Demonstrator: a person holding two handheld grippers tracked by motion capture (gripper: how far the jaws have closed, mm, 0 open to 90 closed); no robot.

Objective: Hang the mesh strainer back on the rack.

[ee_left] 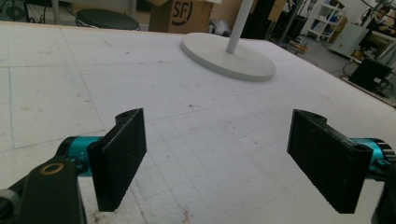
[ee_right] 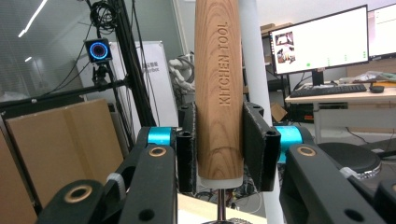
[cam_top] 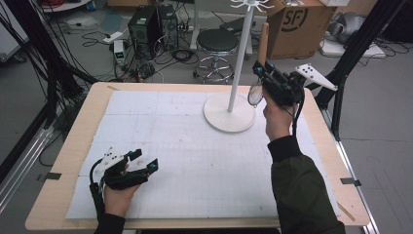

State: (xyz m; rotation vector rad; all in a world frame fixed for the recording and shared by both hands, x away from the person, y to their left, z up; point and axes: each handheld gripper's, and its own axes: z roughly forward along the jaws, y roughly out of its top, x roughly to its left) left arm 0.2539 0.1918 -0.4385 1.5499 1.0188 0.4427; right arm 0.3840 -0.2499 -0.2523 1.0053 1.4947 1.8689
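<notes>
My right gripper (cam_top: 263,72) is raised beside the white stand's pole (cam_top: 241,58), shut on the wooden handle (ee_right: 219,93) of a kitchen tool marked "KITCHEN TOOL". The handle (cam_top: 263,41) points up, and the tool's round mesh head (cam_top: 254,94) hangs below the jaws, above the stand's round base (cam_top: 229,113). In the right gripper view both pads (ee_right: 254,144) press on the handle, with the pole just behind it. My left gripper (cam_top: 146,163) rests low on the white mat at the front left, open with nothing between its fingers (ee_left: 119,154).
The stand carries white hooks (cam_top: 252,5) at its top. A white foam mat (cam_top: 195,156) covers the wooden table (cam_top: 63,161). Beyond the far edge stand a black stool (cam_top: 216,44), a cardboard box (cam_top: 297,22) and computer cases (cam_top: 151,24).
</notes>
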